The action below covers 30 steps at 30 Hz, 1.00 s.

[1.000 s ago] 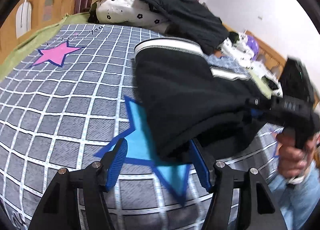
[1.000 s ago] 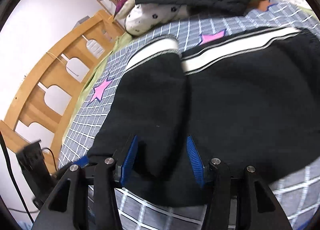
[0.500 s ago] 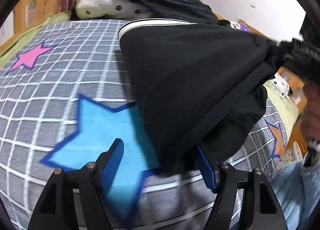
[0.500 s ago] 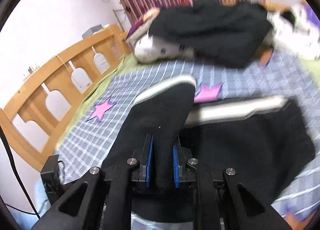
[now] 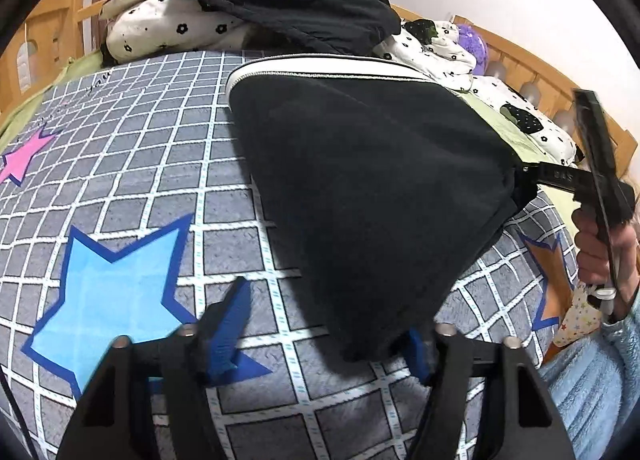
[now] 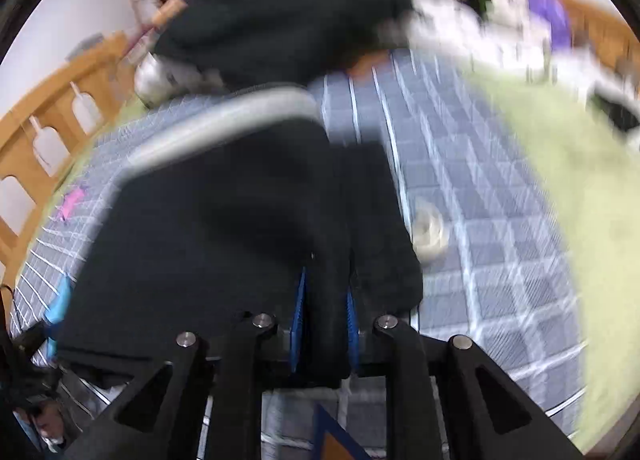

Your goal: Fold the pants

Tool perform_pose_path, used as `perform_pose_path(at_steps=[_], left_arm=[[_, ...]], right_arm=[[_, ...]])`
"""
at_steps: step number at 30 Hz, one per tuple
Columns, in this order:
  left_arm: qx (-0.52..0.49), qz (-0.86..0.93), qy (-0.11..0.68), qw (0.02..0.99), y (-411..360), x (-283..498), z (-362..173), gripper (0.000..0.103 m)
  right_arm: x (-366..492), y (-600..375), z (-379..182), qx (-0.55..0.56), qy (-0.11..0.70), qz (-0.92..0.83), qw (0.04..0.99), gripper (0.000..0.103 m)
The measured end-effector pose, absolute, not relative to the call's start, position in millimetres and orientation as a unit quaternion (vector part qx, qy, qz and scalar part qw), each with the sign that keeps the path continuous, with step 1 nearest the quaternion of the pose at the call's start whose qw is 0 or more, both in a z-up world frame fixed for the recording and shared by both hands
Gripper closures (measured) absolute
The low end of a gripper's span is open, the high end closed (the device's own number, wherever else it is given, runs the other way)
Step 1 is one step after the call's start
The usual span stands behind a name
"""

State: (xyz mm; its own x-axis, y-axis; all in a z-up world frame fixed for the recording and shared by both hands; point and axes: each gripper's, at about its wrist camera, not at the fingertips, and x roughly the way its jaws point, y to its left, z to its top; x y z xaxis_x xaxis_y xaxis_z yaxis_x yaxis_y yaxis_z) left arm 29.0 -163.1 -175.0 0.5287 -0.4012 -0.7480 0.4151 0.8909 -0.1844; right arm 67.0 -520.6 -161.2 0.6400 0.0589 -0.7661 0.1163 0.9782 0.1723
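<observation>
Pants lifted off the bed by one corner.
I am clamping my right gripper onto the black pants, which are hanging above the checked bed; my left gripper is spread wide, grasping nothing, beneath the hem.

The right claw carries pale embossed letters on its black arm, too small to read; the bedsheet bears illegible scribbles.

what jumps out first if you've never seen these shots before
The black pants dominate, lifted in a tent over the checked bedspread, with the right gripper shut on one corner. The left gripper is open at the near hem. A big light-blue star sits at lower left of the spread.
</observation>
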Motion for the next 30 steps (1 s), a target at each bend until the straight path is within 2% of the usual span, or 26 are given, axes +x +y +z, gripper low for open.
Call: perform_pose_path(at_steps=[1,4,6,9,11,14,18,23,24,25,27,30], left_arm=[[0.006,-0.244,0.424,0.872,-162,26,-172,0.070],[0.020,-0.242,0.401,0.883,-161,16,-164,0.088],[0.032,-0.239,0.407,0.881,-165,17,-171,0.090],[0.037,-0.224,0.428,0.875,-163,20,-191,0.091],[0.025,-0.232,0.427,0.874,-156,18,-185,0.091],[0.019,-0.236,0.425,0.873,-151,16,-182,0.091],[0.026,-0.244,0.431,0.868,-150,12,-183,0.088],[0.054,-0.267,0.433,0.859,-133,-3,-160,0.074],[0.051,-0.268,0.427,0.862,-128,-4,-156,0.065],[0.039,-0.267,0.417,0.868,-119,-5,-149,0.047],[0.018,-0.262,0.405,0.876,-110,1,-141,0.029],[-0.011,-0.244,0.408,0.879,-105,25,-133,0.029]], right_arm=[[61,-518,-155,0.090,0.411,-0.012,0.907,0.086],[42,-512,-124,0.098,0.360,0.003,0.928,0.086],[39,-508,-120,0.088,0.356,-0.003,0.931,0.086],[55,-501,-156,0.062,0.424,-0.028,0.903,0.087],[52,-495,-162,0.038,0.429,-0.030,0.902,0.087],[35,-505,-145,0.089,0.398,-0.021,0.913,0.087],[43,-504,-174,0.093,0.457,-0.032,0.884,0.086],[38,-499,-147,0.047,0.442,-0.040,0.895,0.081],[36,-498,-143,0.050,0.435,-0.041,0.898,0.079],[38,-503,-134,0.054,0.421,-0.044,0.904,0.076],[49,-508,-124,0.063,0.408,-0.044,0.910,0.073],[72,-516,-121,0.091,0.398,-0.035,0.912,0.073]])
